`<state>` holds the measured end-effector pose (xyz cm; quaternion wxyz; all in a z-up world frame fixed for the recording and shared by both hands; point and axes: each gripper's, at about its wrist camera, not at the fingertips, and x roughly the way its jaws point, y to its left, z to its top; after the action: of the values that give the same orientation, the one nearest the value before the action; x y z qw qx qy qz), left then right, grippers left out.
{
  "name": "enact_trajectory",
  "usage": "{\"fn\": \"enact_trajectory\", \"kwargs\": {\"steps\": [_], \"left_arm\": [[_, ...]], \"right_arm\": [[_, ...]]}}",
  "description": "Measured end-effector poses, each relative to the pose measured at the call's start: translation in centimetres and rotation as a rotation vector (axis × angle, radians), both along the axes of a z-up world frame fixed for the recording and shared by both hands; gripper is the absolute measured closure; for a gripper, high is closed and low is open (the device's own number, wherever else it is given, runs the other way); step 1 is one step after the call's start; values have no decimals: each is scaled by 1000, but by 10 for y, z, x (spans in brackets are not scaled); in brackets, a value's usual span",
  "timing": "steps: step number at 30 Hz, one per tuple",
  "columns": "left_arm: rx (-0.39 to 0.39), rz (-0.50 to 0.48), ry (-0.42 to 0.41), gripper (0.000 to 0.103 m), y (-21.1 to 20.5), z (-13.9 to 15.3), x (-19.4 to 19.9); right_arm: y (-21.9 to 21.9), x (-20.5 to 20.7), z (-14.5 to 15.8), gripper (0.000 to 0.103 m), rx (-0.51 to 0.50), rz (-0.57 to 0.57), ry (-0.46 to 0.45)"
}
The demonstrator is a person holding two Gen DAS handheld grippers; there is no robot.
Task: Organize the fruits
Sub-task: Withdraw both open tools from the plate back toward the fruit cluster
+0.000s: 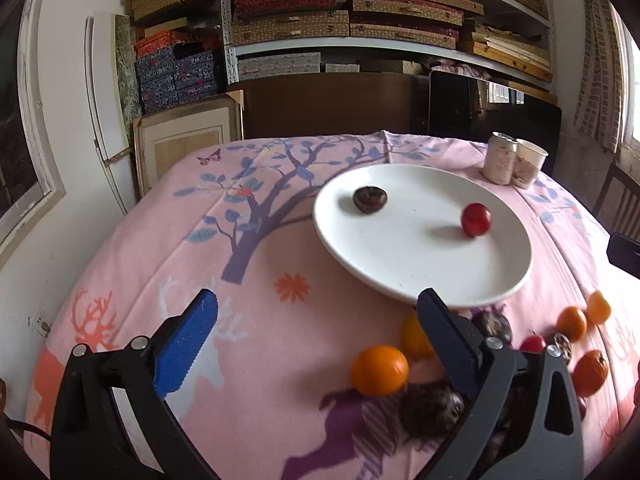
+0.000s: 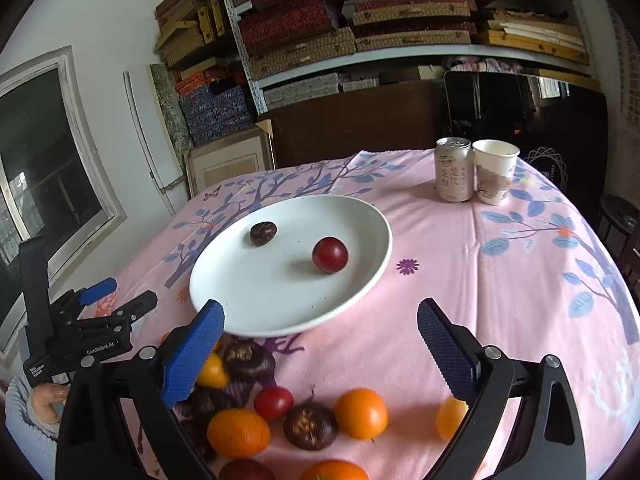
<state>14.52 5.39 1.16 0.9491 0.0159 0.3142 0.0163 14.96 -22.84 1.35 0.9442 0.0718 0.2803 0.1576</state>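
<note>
A white plate [image 1: 404,280] [image 2: 260,300] lies on the pink tablecloth and holds a dark brown fruit [image 1: 370,199] [image 2: 263,233] and a red fruit [image 1: 476,219] [image 2: 329,254]. Loose fruit lies in front of it: oranges [image 1: 380,370] [image 2: 361,413], dark brown fruits [image 1: 432,410] [image 2: 310,426] and a small red one [image 2: 273,402]. My left gripper [image 1: 316,308] hovers open left of the pile, gripping nothing; it also shows at the left [image 2: 120,296] of the right wrist view. My right gripper [image 2: 320,312] stands open above the pile, empty.
A drink can [image 2: 453,170] and a paper cup [image 2: 494,172] stand together at the table's far right. Shelves of boxes [image 2: 360,20] fill the wall behind. A person's hand [image 2: 48,400] holds the left gripper's handle. A dark chair [image 1: 618,204] stands off the right edge.
</note>
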Motion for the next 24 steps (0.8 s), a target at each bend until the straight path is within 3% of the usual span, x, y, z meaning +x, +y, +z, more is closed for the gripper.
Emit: {"fn": "enact_trajectory", "kwargs": {"steps": [4,10,13,19,22,24], "left_arm": [[-43,-20,50,5,-4,-11,-11],[78,-75,75,5,-28,-26,-15],[80,-100,112,5,-30,-34,-12],[-22,-60,122,5,-4,-32,-6],[-90,-41,168,22,10,-39,2],[-131,-64,186,26,10,-42,5]], "right_arm": [[-22,-30,-9,4,57,-30,-30],[-34,-21,-20,4,116,-21,56],[-35,-18,-25,4,126,-22,102],[-33,-20,-26,4,116,-20,100],[-32,-19,-27,4,110,-23,104],[-32,-18,-28,4,110,-24,110]]}}
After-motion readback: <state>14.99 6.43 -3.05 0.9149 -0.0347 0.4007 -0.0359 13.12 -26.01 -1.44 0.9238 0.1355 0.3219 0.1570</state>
